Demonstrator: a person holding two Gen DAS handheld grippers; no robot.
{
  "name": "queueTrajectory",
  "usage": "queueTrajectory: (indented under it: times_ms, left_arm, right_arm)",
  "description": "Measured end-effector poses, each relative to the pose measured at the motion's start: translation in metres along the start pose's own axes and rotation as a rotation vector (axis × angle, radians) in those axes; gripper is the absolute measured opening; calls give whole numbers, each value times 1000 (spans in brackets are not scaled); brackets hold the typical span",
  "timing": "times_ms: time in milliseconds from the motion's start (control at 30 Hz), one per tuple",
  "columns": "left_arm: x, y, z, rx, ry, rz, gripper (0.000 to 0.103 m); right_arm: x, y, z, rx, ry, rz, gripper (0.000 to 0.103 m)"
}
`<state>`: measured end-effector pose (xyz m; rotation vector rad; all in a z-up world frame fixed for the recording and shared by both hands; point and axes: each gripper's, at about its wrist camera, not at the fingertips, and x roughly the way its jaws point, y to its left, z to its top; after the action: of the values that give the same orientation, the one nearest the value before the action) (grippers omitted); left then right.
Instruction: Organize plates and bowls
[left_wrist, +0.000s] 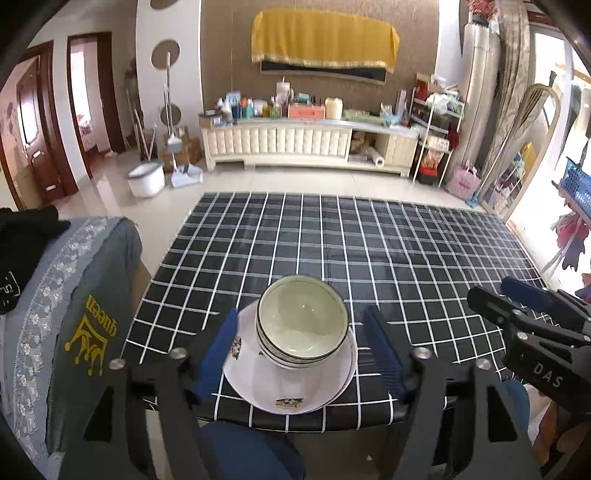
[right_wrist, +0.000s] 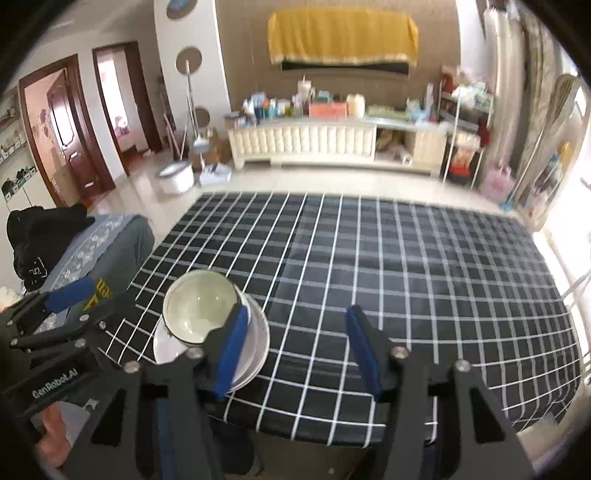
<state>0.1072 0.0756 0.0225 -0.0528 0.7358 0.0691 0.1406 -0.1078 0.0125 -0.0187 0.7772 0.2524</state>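
Observation:
Pale green bowls with dark rims are nested in a stack on white plates near the front edge of the checked table. My left gripper hovers above and in front of the stack, open, its blue pads apart on either side of the bowls without touching them. In the right wrist view the bowls and plates lie at the lower left. My right gripper is open over bare tablecloth to the right of the stack, nothing between its fingers. The right gripper also shows at the right edge of the left wrist view.
A chair with a grey embroidered cover and a black garment stands at the table's left. The black-and-white tablecloth stretches away behind and right of the stack. Beyond it are tiled floor, a white bucket and a cream cabinet.

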Motion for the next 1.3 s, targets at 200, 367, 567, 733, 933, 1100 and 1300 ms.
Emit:
queueTrajectory:
  times_ms: [200, 367, 567, 733, 933, 1100, 1300]
  left_arm:
    - [-39, -16, -10, 60, -108, 16, 89]
    - [-64, -20, -26, 82, -168, 8, 103]
    - [-83, -22, -41, 78, -202, 19, 103]
    - [-94, -27, -53, 91, -213, 25, 103]
    - [-103, -28, -59, 82, -215, 12, 103]
    - [-105, -27, -59, 81, -219, 8, 103]
    - [-105, -27, -61, 79, -211, 1, 103]
  right_arm:
    - [-42, -4, -10, -7, -152, -51, 89]
    - [-64, -11, -26, -11, -207, -58, 103]
    - [-78, -14, -46, -8, -198, -57, 103]
    - [-90, -11, -58, -20, -203, -59, 103]
    - [-101, -12, -65, -21, -208, -55, 103]
    - [-104, -12, -68, -24, -210, -55, 103]
    - [-106, -12, -70, -24, -209, -62, 103]
